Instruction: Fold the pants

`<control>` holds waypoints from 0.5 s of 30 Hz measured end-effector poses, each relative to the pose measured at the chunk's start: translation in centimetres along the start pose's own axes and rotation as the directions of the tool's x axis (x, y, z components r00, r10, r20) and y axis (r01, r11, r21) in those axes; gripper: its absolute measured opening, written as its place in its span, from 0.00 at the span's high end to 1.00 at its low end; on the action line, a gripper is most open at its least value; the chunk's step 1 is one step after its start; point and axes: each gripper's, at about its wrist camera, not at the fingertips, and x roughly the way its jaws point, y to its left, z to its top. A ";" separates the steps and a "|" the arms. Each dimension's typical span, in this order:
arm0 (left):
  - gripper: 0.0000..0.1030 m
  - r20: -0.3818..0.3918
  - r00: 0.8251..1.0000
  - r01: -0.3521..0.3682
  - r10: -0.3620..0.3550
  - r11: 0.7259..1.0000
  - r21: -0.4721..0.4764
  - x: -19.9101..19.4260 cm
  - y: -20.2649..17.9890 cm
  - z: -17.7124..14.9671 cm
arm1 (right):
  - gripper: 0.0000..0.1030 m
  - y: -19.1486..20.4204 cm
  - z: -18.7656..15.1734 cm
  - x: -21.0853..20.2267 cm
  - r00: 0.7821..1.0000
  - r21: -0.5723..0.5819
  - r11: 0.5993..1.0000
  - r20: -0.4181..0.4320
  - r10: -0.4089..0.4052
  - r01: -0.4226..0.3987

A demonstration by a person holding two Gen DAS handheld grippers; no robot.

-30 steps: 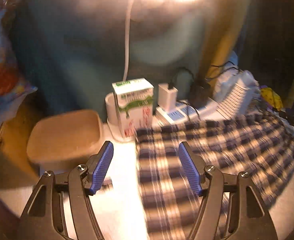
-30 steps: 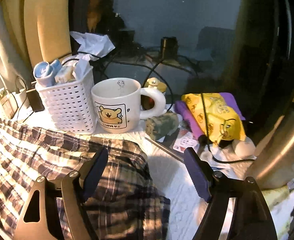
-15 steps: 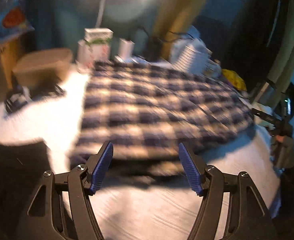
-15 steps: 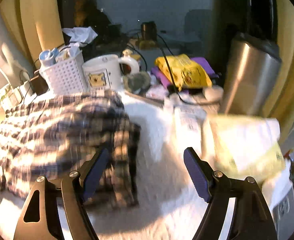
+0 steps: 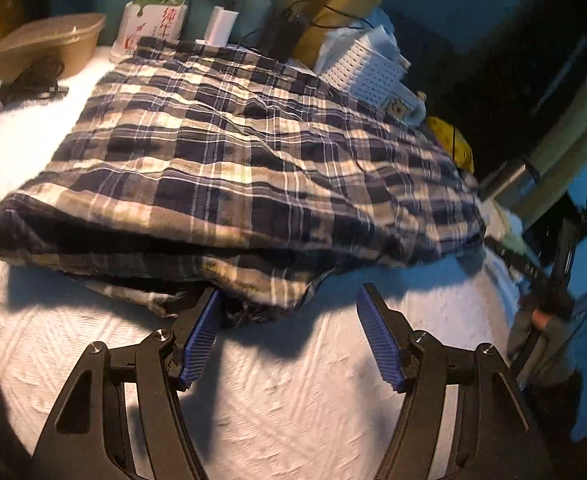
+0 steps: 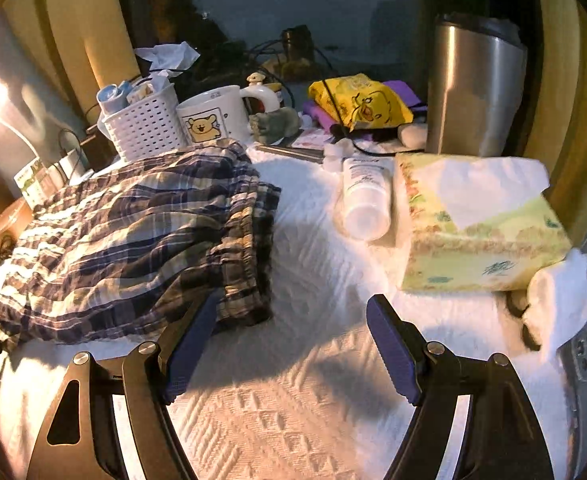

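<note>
White textured bedspread [image 6: 313, 408] covers the surface; plaid pants [image 5: 233, 168] lie folded across its far left. Right of them sit a tissue box [image 6: 481, 236] and bear mug [image 6: 209, 116]. Both my left gripper [image 5: 289, 336] and right gripper [image 6: 293, 344] gape apart, holding nothing.

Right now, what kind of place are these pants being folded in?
Probably a lived-in bedroom or dorm desk: plaid pants lie on a white textured cover crowded with a bear mug, a tissue box and a steel tumbler.
</note>
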 end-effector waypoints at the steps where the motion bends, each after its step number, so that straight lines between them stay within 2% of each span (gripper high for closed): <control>1: 0.35 0.007 1.000 0.007 -0.007 1.000 -0.017 0.0 0.1 0.0 | 0.23 0.1 0.0 0.1 1.000 0.002 1.000 0.000 0.015 -0.015; 2: 0.37 0.016 1.000 0.010 -0.009 0.999 -0.035 0.1 0.2 -0.1 | 0.24 0.2 0.1 0.3 1.000 0.001 1.000 -0.002 0.030 -0.030; 3: 0.54 0.022 1.000 0.001 0.000 0.999 -0.050 0.2 0.3 -0.1 | 0.26 0.3 0.2 0.5 0.999 -0.002 0.999 -0.004 0.042 -0.042; 5: 0.77 0.021 0.999 -0.047 0.049 0.997 -0.061 0.4 0.7 -0.2 | 0.29 0.6 0.5 0.9 0.998 0.001 0.998 -0.002 0.067 -0.067; 6: 0.84 0.026 0.998 -0.052 0.054 0.996 -0.066 0.3 1.0 -0.2 | 0.29 0.6 0.7 1.2 0.997 0.009 0.997 0.000 0.077 -0.077; 8: 0.91 0.029 0.997 -0.066 0.068 0.995 -0.069 0.2 1.3 -0.4 | 0.31 0.4 1.0 1.8 0.996 0.037 0.995 -0.005 0.092 -0.092; 9: 0.92 0.033 0.997 -0.071 0.073 0.995 -0.063 0.0 1.2 -0.5 | 0.38 0.4 1.1 2.2 0.994 0.052 0.993 -0.013 0.104 -0.103; 12: 0.94 0.033 0.995 -0.089 0.090 0.995 -0.041 -0.2 0.5 -1.1 | 0.67 1.0 1.1 3.0 0.987 0.043 0.988 -0.044 0.153 -0.151; 15: 0.94 0.025 0.996 -0.088 0.089 0.995 -0.036 -1.0 0.2 -2.0 | 0.73 1.6 1.2 2.4 0.990 0.012 0.990 -0.019 0.139 -0.139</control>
